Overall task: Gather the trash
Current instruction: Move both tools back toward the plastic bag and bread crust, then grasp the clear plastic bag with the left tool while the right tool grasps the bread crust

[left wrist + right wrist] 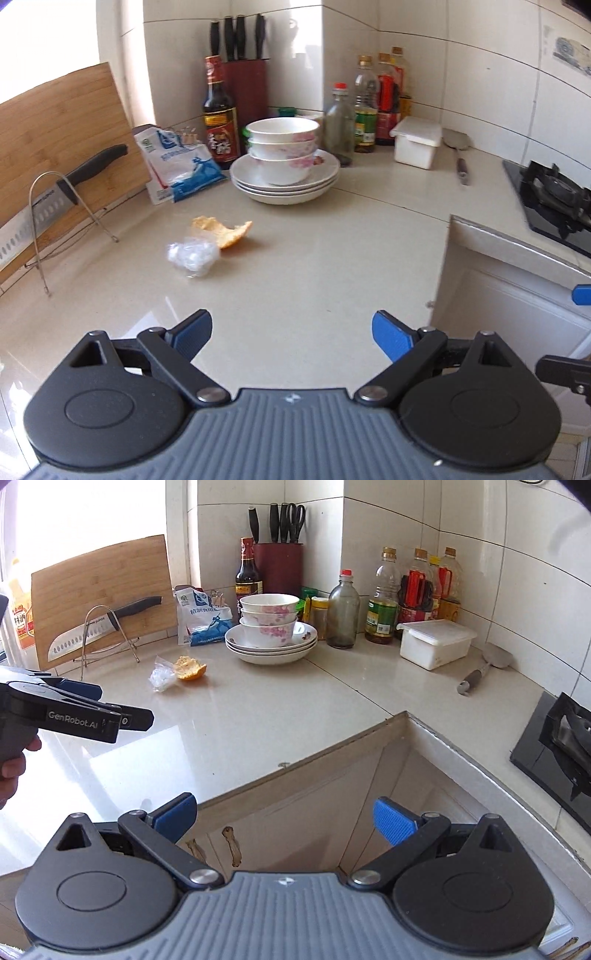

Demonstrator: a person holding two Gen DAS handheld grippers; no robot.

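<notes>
Nothing is looking collected yet; the orange peel [231,232] and the crumpled plastic wrap [192,256] are both lying loose on the desk [314,258], touching each other, just in front of the stacked plates [284,181]; no bin is showing. The left claw [291,334] is hovering with jaws apart, empty, the trash lying ahead of it and off to its left; the right claw [284,818] is hanging spread wide and empty over the desk's edge, well apart from the plates.
</notes>
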